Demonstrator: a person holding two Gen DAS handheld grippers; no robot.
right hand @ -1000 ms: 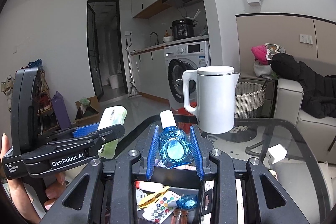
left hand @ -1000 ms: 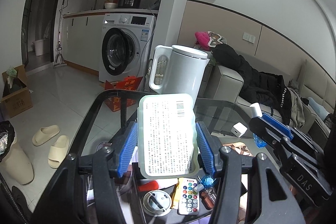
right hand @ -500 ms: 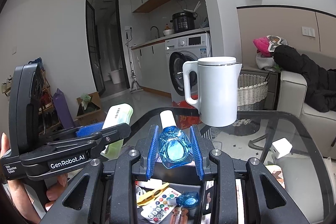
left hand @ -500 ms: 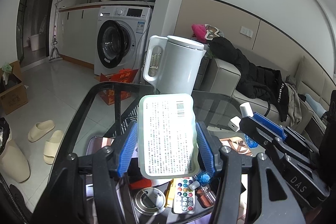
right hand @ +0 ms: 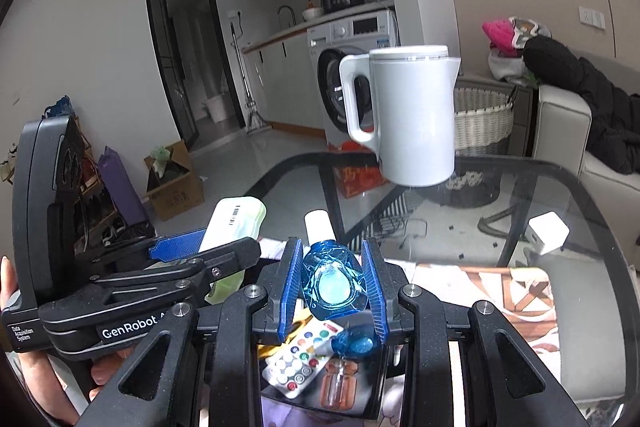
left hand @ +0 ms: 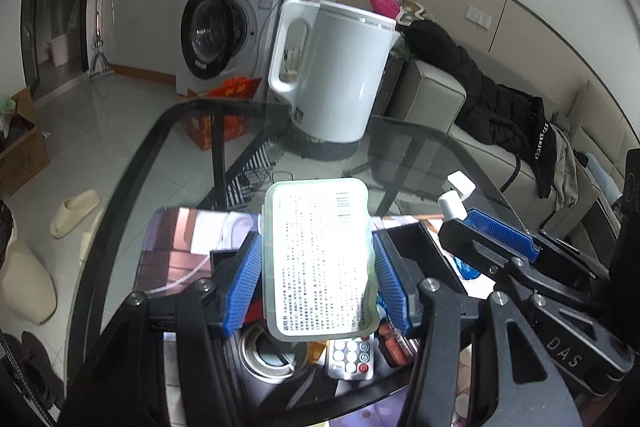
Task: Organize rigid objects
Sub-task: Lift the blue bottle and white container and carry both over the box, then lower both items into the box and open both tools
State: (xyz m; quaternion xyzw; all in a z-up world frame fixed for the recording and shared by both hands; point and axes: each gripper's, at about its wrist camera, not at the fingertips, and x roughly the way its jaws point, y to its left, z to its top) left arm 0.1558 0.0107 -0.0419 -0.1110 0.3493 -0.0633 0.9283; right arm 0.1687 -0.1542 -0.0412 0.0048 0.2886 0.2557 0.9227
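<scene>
My left gripper [left hand: 318,281] is shut on a pale green plastic case [left hand: 318,259] with a printed label, held upright above a black box [left hand: 416,255]. The case also shows in the right wrist view [right hand: 236,223]. My right gripper [right hand: 332,279] is shut on a blue glass bottle [right hand: 332,283] with a white cap, held over the same black box [right hand: 384,379]. Inside the box lie a small white remote [right hand: 298,361], a second blue bottle [right hand: 354,341], an amber vial [right hand: 338,381] and a round metal lid [left hand: 268,355].
A white electric kettle [left hand: 336,67] stands at the far side of the glass table [left hand: 132,163]. A white charger cube [right hand: 548,233] lies at the right. A patterned mat [left hand: 176,247] lies under the box. A sofa with dark clothes [left hand: 500,115] stands beyond the table.
Both grippers have tilted downward and moved forward over the table, each still holding its object. The kettle and box now look closer.
</scene>
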